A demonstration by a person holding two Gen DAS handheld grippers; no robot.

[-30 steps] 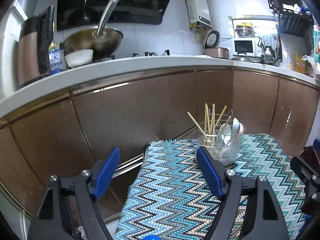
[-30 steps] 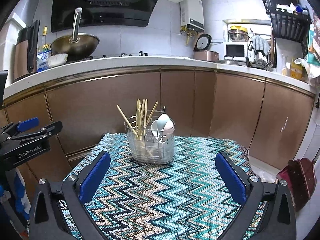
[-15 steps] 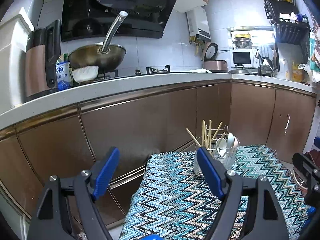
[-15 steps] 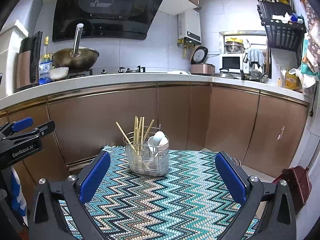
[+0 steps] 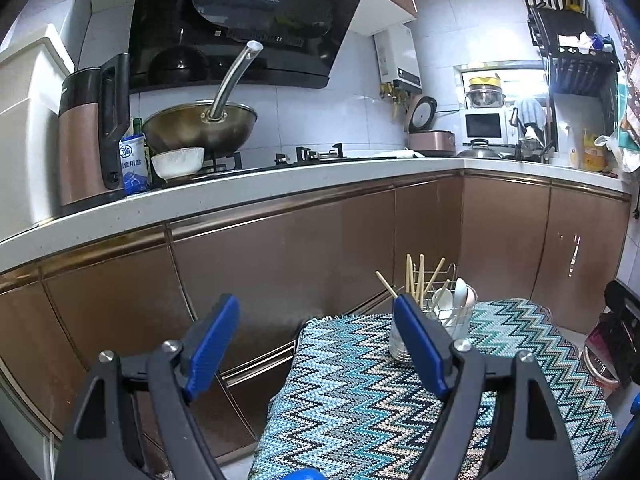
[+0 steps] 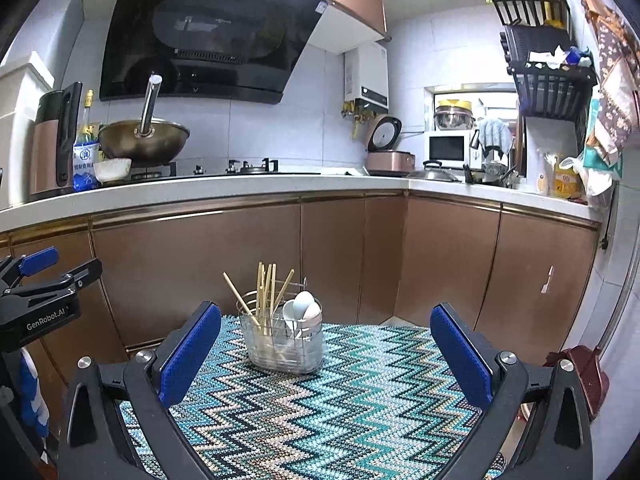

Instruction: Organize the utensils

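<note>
A clear utensil holder stands upright on the far part of a zigzag-patterned table cloth. It holds several wooden chopsticks on its left side and white spoons on its right. In the left wrist view the holder is partly hidden behind my right finger. My left gripper is open and empty, held back and to the left of the holder. My right gripper is open and empty, well back from the holder. The left gripper also shows at the left edge of the right wrist view.
Brown kitchen cabinets with a white counter run behind the table. A wok, a kettle and a white bowl stand on the counter. A dark red dustpan lies on the floor at the right.
Both grippers have pulled back and up from the holder, which now looks smaller and lower in both views. Both stay open and empty. The holder has not moved.
</note>
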